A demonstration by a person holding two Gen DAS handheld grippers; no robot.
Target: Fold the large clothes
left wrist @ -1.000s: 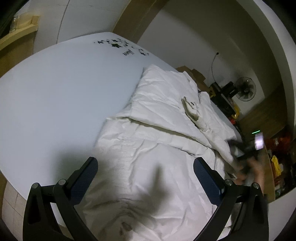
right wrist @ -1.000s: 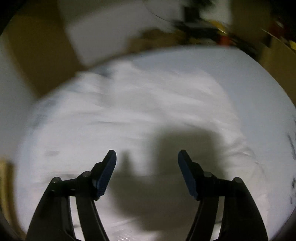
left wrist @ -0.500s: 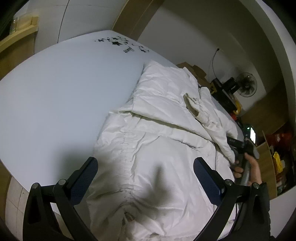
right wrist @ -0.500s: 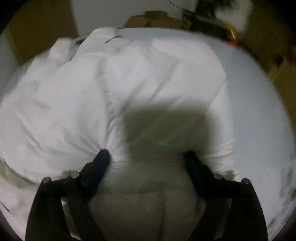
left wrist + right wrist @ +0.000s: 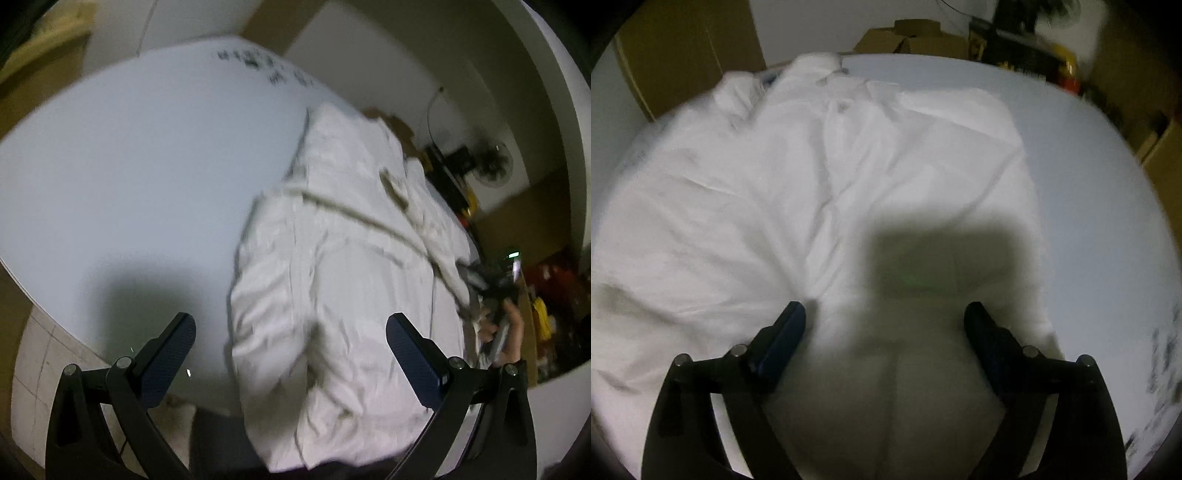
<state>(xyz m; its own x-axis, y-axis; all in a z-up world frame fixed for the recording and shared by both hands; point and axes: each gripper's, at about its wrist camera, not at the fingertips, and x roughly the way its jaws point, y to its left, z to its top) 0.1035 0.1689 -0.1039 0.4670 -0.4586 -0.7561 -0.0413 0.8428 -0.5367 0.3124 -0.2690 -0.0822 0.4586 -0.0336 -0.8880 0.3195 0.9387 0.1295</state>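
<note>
jacket: I'm looking at a big white puffy jacket [image 5: 820, 177] that's lying across the white table [image 5: 122, 192], collar end toward the far edge, hem end hanging a little over the near edge in the left view.
fold so far: I'm reading it as partway. One sleeve or side panel [image 5: 354, 173] is sitting folded in over the body, and a crease is running diagonally across it. The lower half is looking flat and not doubled up yet.
what's left: I'm guessing the body is waiting on its lengthwise fold, hem up to collar, plus some tidying of the wrinkles.
right gripper: my right gripper [image 5: 884, 317] is hovering over the lower body of the jacket, jaws opening, wide apart, no fabric pinched between them.
left gripper: my left gripper [image 5: 291, 332] is hanging spread wide over the hem edge, nothing in it.
around: I'm seeing cardboard boxes [image 5: 905, 38] and a fan [image 5: 495, 166] past the table, blurry.
</note>
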